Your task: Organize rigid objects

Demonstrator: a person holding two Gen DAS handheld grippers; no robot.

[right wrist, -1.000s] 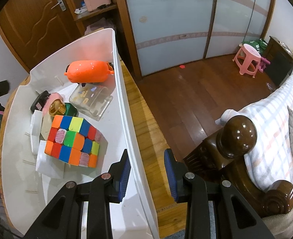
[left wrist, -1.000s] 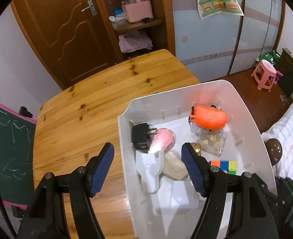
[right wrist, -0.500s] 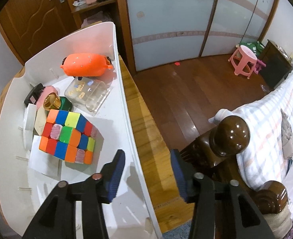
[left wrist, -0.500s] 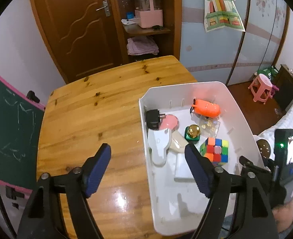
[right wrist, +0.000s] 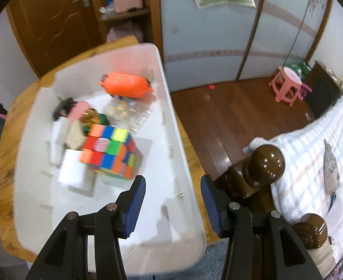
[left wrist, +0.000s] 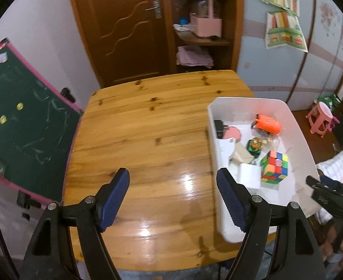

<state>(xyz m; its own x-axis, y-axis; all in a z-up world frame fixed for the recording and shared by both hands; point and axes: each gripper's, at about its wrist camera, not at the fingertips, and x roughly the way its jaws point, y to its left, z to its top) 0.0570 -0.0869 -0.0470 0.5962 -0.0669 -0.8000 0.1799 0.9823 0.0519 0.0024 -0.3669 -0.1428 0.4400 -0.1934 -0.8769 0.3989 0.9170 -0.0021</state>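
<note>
Objects for sorting lie gathered inside the white plastic rectangular bin [left wrist: 302, 144], which sits at the right edge of the varnished wooden bench [left wrist: 148, 140] with its long axis running away from both cameras. Nearest the bin's near end is the multicoloured puzzle cube [right wrist: 110, 150], resting partly on a flat white box [right wrist: 74, 171]; beyond the cube lie a clear plastic case [right wrist: 129, 112], a gold-topped green item [right wrist: 92, 116], a pink disc [right wrist: 78, 108] and, at the bin's far wall, an orange rounded plastic toy [right wrist: 124, 86]. The right gripper [right wrist: 172, 206] is open and empty, its jaws straddling the bin's right wall near the near end, with the cube just ahead and left of it. The left gripper [left wrist: 172, 200] is also open and empty, over bare bench left of the bin, its right jaw level with the bin's left wall. In my judgement the right gripper is the nearer to the cube. The left wrist view shows the bare bench beside the bin; the right wrist view alone shows the bin's right wall and the bed [right wrist: 311, 154] beyond it.
</note>
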